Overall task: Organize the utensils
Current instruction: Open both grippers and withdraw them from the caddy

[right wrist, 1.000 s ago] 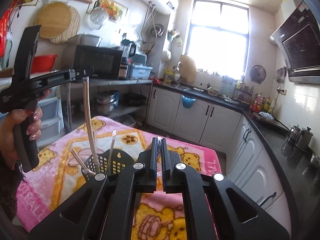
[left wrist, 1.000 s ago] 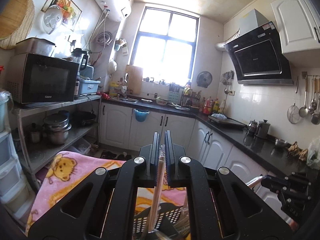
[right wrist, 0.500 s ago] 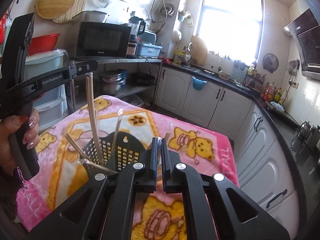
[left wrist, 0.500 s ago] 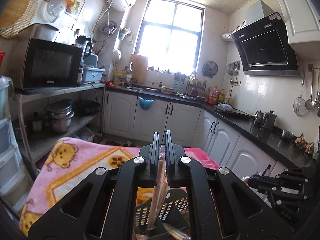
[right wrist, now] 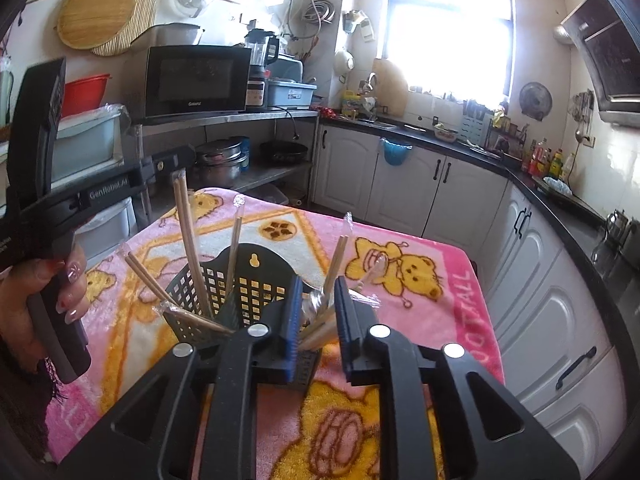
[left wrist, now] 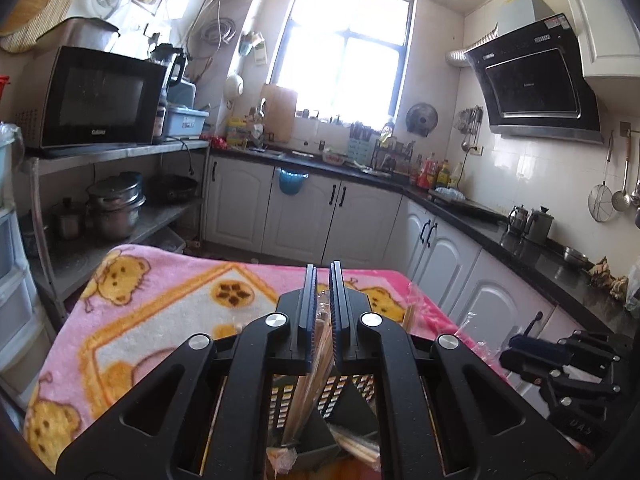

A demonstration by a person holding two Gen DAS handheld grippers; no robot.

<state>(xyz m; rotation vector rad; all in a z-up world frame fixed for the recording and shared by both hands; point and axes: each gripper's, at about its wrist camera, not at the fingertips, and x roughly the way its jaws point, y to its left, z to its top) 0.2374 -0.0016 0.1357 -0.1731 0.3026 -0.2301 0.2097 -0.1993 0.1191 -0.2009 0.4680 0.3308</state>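
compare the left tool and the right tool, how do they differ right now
The left tool is shut on a chopstick pair standing in the black basket. The right tool has just been opening, its jaws apart with wrapped utensils between them. Both hover over the same basket on the pink blanket.

The lower part of the black basket [left wrist: 344, 392] is hidden behind the left gripper [left wrist: 323, 320] in the left wrist view. The wooden chopsticks [left wrist: 316, 364] are covered there too, so their lower ends cannot be seen. In the right wrist view the left edge cuts off the person's hand [right wrist: 44, 300]. The bottles [right wrist: 548, 164] on the far counter are too small to read.
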